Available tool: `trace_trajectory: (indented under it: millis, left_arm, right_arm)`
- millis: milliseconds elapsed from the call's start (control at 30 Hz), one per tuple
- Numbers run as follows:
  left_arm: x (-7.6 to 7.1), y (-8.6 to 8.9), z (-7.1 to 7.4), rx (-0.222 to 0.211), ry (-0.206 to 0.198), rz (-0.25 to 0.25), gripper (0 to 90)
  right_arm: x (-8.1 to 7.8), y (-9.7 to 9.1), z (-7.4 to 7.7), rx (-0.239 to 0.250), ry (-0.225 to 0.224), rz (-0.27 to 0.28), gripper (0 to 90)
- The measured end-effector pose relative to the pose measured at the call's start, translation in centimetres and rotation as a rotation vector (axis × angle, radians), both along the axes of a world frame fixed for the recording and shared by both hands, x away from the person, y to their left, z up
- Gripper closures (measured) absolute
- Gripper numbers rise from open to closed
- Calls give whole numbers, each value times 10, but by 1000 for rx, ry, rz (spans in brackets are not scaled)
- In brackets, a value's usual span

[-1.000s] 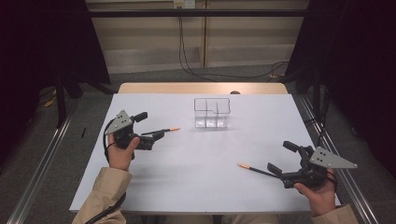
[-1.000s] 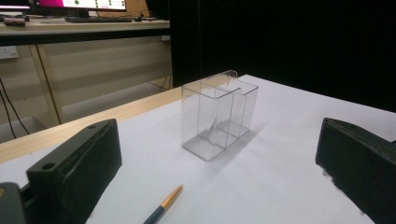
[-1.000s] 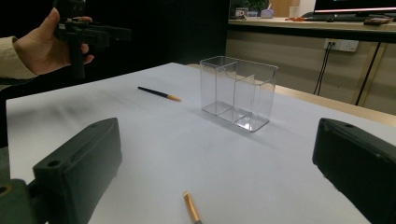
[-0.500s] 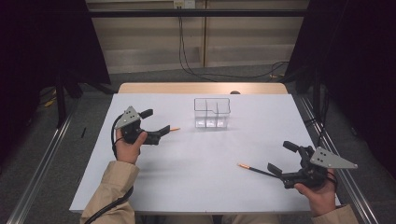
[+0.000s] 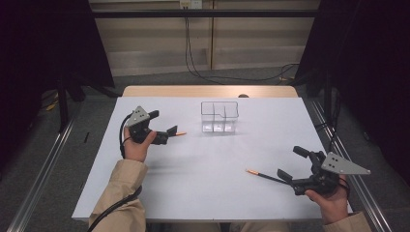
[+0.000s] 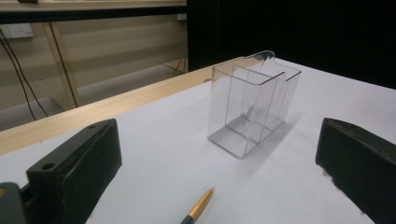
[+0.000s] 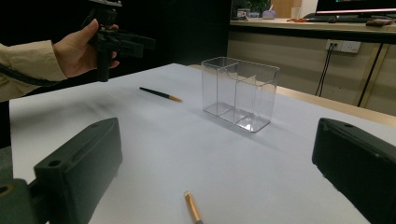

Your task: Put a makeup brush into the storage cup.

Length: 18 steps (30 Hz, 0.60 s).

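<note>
Looking at two thin pens on the white table [image 5: 203,193], one per gripper, with a clear divided organizer [image 5: 220,116] as the likely destination. Left gripper [image 5: 164,129] has its jaws spread wide with nothing between them; in the left gripper view its pen [image 6: 198,207] lies flat on the sheet just ahead of and between the jaws, gold tip pointing toward the organizer, which stands a bit farther out, ahead and slightly to the right. Right gripper [image 5: 290,166] is also fully open and empty; the second pen [image 5: 263,175] lies just in front of its lower jaw, orange tip pointing away from it, and the organizer sits well beyond. Handling judgement: both pens are light, stiff, slim and round, so they will roll or squirt out if pinched off-centre. Hard smooth barrel, low friction against the jaw pads. Best grab is mid-barrel on the dark section, jaws square across the axis and low to the table, not on the tapered metal tip. Organizer looks like thin rigid acrylic, light and easy to shove or tip, so drop the pens in from above without bumping its walls.
</note>
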State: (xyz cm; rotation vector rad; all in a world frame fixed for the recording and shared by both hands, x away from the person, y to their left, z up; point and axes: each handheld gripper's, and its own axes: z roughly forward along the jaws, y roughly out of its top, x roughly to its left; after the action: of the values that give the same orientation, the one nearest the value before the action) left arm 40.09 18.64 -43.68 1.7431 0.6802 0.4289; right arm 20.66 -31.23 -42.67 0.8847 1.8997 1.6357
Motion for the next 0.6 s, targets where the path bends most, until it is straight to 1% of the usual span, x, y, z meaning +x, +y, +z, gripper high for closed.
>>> trace_trajectory:
  millis: [100, 200, 400, 433, 500, 600]
  left_arm:
    - [3, -1, -2, 7, 8, 4, 1]
    - [8, 0, -5, 37, 19, 12, 0]
    - [13, -1, -7, 51, 35, 9, 0]
    - [14, -1, -7, 58, 39, 11, 0]
    - [16, -1, -8, 54, 40, 10, 0]
    - [20, -1, -7, 64, 49, 14, 1]
  right_arm:
    - [0, 0, 0, -1, -2, 0, 9]
    - [0, -1, 0, 0, 1, 0, 9]
    - [0, -2, -1, 0, 1, -1, 9]
    - [0, -2, -1, 1, 1, -1, 9]
    - [0, -2, -1, 2, 4, -2, 9]
    - [0, -1, -1, 0, 4, 0, 9]
